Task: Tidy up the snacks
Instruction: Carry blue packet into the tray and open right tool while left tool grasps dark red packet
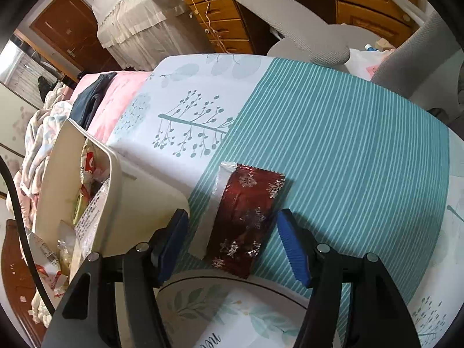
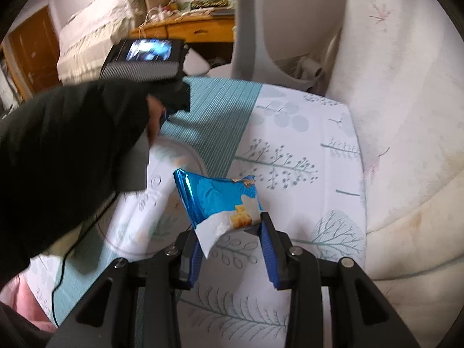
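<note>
Left gripper point(image 1: 232, 243) spread over the red packet point(image 1: 246, 220) — right gripper point(image 2: 232, 243) clamps the blue packet point(image 2: 220, 203)

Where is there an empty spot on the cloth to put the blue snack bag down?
Free: striped cloth right of the red packet, and tree-print cloth beyond the blue bag. Crowded: the cream bin.

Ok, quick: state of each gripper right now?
Left gripper: open, red snack packet between the pads, not gripped.
Right gripper: closed on blue snack packet.
</note>
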